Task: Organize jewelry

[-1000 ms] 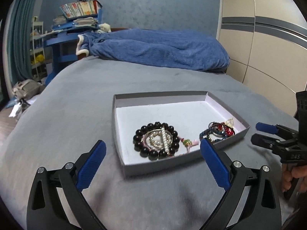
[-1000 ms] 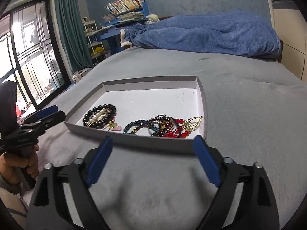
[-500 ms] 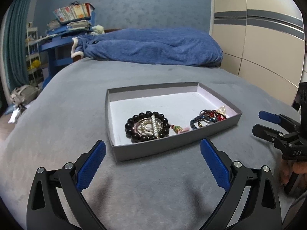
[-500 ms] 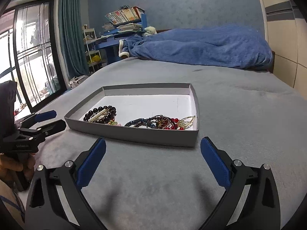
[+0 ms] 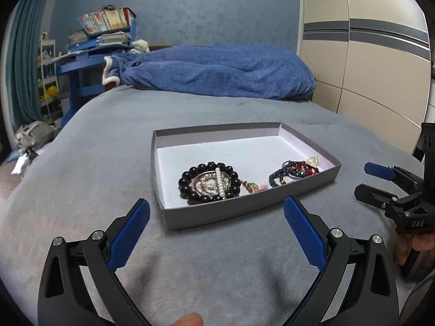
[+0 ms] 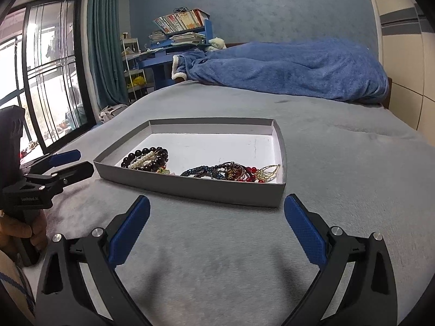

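A: Where is the jewelry?
B: In the shallow grey tray (image 5: 239,216) on the grey bed (image 5: 81,168). A black bead bracelet (image 5: 187,180) lies near the tray's near-left corner with a pearl piece (image 5: 219,180) inside its ring; a tangle of blue and red beaded pieces (image 5: 292,171) sits by the right wall, with a gold filigree earring (image 6: 267,172) at its edge.

A: And the grippers?
B: The left gripper (image 5: 216,233) hangs above the bed just short of the tray, fingers spread wide, holding nothing. The right gripper (image 6: 217,233) does the same from the other side, also wide apart and empty.

A: Anything between them and the tray?
B: Only bare bedcover. A blue blanket (image 5: 217,73) is heaped at the far end, well apart from the tray.

A: Any writing?
B: The left view shows "DAS" on the right gripper's body; the right view shows a small white label on the left gripper, too small to read surely.

A: What differs between views?
B: Only the right view shows the window (image 6: 46,81) and teal curtain (image 6: 104,49) fully; the left view shows the beige wardrobe (image 5: 367,62). Both show the blue desk (image 5: 81,65) stacked with books (image 5: 106,21).
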`<act>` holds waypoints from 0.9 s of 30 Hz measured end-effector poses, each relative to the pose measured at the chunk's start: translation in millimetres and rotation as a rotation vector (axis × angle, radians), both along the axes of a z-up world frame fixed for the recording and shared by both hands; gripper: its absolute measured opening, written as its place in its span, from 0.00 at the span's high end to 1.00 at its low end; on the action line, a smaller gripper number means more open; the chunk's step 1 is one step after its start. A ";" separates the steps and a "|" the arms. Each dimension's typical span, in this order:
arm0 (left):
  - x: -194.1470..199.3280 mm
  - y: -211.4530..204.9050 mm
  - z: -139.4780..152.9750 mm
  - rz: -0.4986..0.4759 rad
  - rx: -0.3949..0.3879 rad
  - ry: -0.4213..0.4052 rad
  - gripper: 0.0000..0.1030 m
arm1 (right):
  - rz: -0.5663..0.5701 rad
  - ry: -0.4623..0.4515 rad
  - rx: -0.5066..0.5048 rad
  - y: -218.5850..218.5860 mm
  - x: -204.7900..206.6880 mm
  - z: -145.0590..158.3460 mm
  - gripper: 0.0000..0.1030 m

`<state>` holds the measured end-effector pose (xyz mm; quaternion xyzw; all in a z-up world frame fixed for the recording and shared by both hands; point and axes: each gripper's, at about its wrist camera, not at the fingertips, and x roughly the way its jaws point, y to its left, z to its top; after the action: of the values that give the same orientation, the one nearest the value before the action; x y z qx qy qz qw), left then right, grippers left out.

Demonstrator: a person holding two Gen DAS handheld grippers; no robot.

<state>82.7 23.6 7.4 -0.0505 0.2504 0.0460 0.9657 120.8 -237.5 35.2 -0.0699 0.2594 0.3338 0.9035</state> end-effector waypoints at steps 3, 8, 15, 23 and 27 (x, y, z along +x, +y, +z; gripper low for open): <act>-1.4 -0.6 0.7 0.002 0.006 -0.002 0.05 | 0.000 -0.003 0.001 -0.6 -1.2 -0.3 0.05; -1.9 -0.4 1.3 0.002 0.003 -0.004 0.05 | -0.001 -0.004 0.001 0.1 -1.9 -1.1 0.05; -2.2 0.8 2.1 0.004 0.003 -0.006 0.05 | 0.003 -0.003 0.001 0.3 -3.6 -1.7 0.05; -2.3 1.2 2.6 -0.001 0.010 -0.004 0.05 | 0.003 -0.002 0.001 1.0 -3.7 -2.0 0.05; -2.3 -0.4 3.1 -0.006 0.015 -0.003 0.05 | 0.003 -0.002 0.000 0.6 -3.2 -2.0 0.05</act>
<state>80.4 23.2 10.5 -0.0425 0.2490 0.0449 0.9665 117.6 -236.9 33.2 -0.0705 0.2581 0.3351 0.9034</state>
